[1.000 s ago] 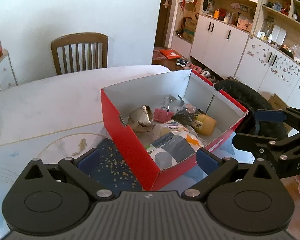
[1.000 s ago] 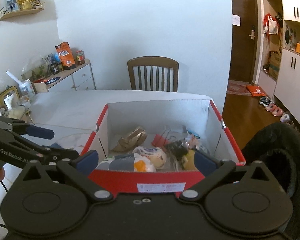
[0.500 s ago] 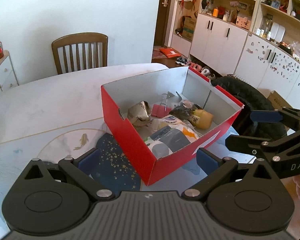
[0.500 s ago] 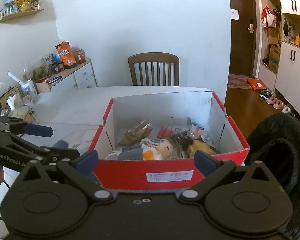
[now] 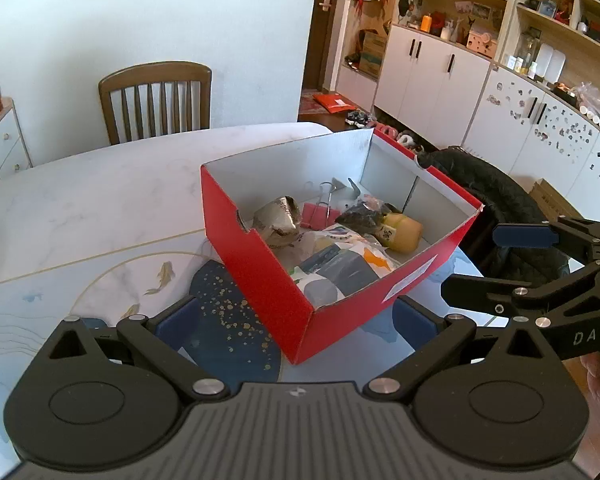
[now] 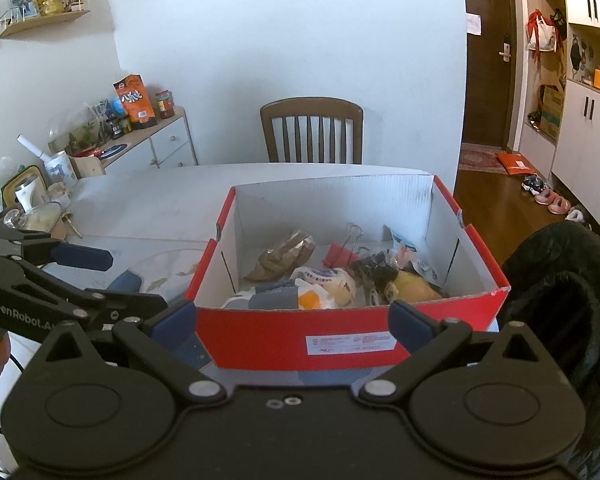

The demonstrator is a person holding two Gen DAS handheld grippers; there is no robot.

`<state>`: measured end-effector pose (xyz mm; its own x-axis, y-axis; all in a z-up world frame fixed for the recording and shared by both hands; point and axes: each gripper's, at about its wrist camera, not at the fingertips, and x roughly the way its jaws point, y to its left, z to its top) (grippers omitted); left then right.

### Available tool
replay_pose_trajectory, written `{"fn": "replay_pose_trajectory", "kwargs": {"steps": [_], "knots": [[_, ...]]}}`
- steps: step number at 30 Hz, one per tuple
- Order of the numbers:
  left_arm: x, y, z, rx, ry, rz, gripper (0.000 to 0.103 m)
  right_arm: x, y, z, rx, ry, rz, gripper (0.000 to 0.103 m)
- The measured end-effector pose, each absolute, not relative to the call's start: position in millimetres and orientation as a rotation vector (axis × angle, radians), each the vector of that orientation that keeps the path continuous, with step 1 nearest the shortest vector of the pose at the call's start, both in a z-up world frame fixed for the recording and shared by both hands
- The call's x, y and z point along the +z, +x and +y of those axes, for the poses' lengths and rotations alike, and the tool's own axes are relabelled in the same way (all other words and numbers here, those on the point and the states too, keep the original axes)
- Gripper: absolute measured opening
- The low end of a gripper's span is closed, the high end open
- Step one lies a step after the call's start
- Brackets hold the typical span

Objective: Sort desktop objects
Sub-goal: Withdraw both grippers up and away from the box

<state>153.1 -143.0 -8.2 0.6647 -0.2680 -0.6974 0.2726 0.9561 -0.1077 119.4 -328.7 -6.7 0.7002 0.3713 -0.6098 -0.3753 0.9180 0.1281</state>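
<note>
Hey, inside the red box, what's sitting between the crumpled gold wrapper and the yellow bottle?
In the left wrist view, a pink binder clip and a dark crinkled bag lie between the gold wrapper and the yellow bottle in the red box.

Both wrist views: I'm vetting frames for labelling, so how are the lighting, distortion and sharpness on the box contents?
Left wrist view: strong fisheye bending of the cabinets; even daylight, the red box and its contents sharp, its near inner corner shaded. Right wrist view: dimmer, dark corner vignetting, the box contents in shade but readable; the box label too small to read.
</note>
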Motion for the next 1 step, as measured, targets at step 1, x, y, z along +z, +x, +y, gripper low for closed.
{"fn": "replay_pose_trajectory", "kwargs": {"steps": [1], "knots": [[-7.8,152.8,-141.4,-0.306,0.005,0.785,0.103,-6.6,119.4,-328.1,0.415,-0.006,0.679,0.102]]}}
